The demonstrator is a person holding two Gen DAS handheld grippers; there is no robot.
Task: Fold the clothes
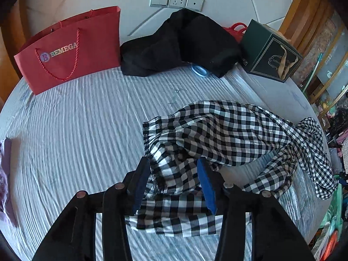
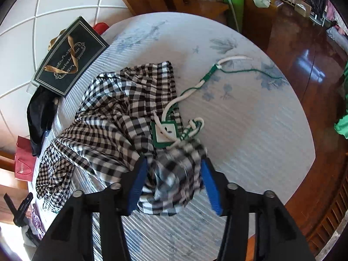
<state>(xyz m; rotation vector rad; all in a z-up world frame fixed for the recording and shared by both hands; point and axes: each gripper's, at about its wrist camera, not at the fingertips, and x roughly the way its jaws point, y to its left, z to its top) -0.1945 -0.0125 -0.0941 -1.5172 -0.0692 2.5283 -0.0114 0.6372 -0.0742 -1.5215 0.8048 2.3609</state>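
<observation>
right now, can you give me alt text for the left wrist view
The left gripper, jaws open, straddles a crumpled black-and-white checked garment on a pale striped bedsheet. Behind stand a red paper gift bag, a heap of black clothing and a dark green box.

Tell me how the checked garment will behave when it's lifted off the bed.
Probably floppy: the checked garment lies in soft bunched folds and sags between the left tongs. Likely light, being thin cloth. The green-and-white cord lying on it may drag along or slide off.
</observation>
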